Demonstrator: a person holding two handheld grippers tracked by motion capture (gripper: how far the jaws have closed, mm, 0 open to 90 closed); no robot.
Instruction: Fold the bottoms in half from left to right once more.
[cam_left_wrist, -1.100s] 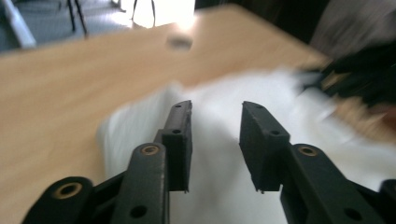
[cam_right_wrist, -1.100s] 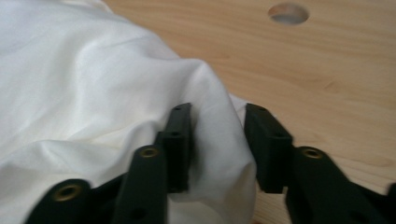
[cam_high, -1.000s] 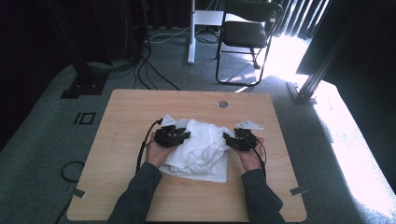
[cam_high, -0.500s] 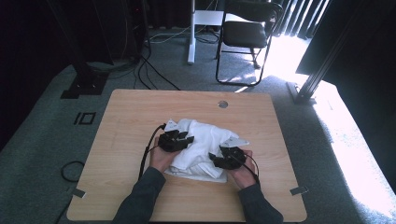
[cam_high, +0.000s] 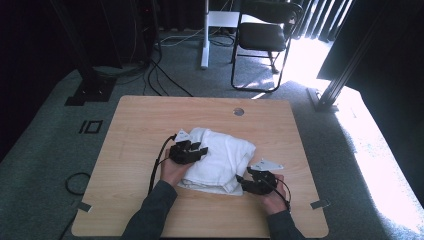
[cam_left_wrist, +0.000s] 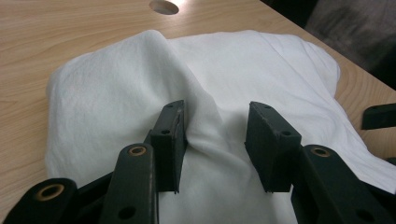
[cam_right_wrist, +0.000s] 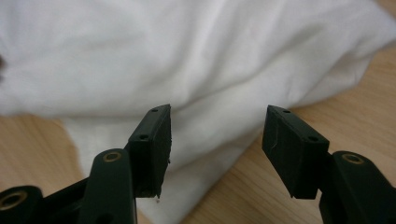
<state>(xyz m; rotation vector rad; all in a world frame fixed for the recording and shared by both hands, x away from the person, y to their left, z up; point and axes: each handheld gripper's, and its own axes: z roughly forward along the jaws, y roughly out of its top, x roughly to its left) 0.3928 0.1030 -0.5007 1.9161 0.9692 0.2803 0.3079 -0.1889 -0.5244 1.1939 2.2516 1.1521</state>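
In the high view, a folded white cloth towel (cam_high: 220, 160) lies on the light wooden table (cam_high: 150, 120), a little nearer the person's edge than the middle. Its long axis runs slantwise, from the far left corner down toward the near right corner. The black left gripper (cam_high: 192, 151) rests on the towel's left part, pointing right across the fabric. The black right gripper (cam_high: 243, 182) sits at the towel's near right corner, pointing left at it. A round hole (cam_high: 239, 111) is cut in the table beyond the towel, and a black chair (cam_high: 265, 35) stands on the carpet behind.

In the left gripper view, the left gripper (cam_left_wrist: 217, 135) has its jaws moderately apart, and they have just been opening. They stand over the towel (cam_left_wrist: 261, 70), a raised fold running up beside one pad, with nothing clamped. The towel stretches away toward the hole (cam_left_wrist: 164, 6).

In the right gripper view, the right gripper (cam_right_wrist: 217, 135) has its jaws apart and grips nothing. The towel's (cam_right_wrist: 187, 51) layered edge lies just ahead of the pads, low between them, on the wood.
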